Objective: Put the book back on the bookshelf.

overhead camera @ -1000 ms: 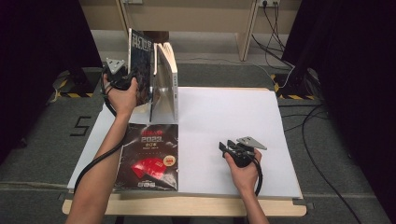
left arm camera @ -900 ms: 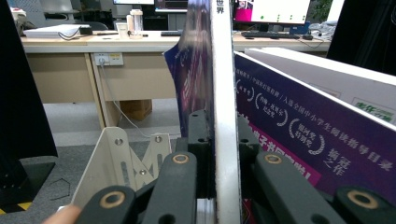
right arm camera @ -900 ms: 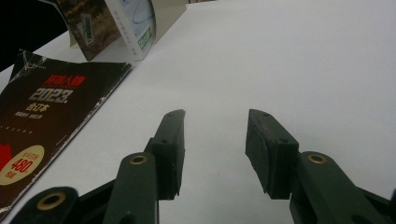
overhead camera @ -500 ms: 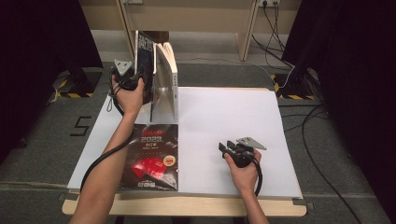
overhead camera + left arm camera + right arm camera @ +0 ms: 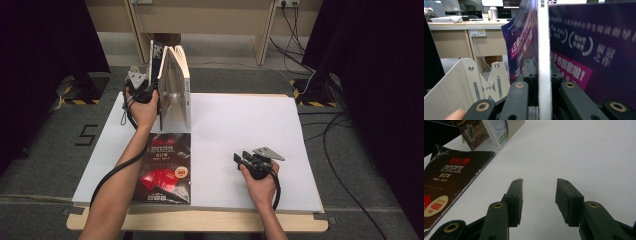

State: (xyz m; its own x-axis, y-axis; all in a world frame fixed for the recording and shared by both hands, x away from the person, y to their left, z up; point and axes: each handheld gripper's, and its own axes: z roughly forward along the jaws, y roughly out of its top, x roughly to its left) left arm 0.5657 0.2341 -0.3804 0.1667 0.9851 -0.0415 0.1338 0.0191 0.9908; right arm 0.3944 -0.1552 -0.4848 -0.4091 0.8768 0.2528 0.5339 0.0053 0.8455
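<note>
Lowered since the earlier frame, the left gripper clamps the purple book upright by its white spine, at twelve o'clock of the flat black magazine. Beside it the beige rack stands near the white table's far edge. At four o'clock the right gripper rests with jaws apart over bare table.

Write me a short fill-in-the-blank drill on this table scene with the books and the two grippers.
1. The left gripper is shut on the spine of an upright purple ____.
2. The jaws of the right gripper stand ____ with nothing between them.
3. The dark magazine with red print lies ____ on the white table.
4. The cream metal book stand sits at the ____ side of the high view.

Missing words: book; open; flat; left
</note>
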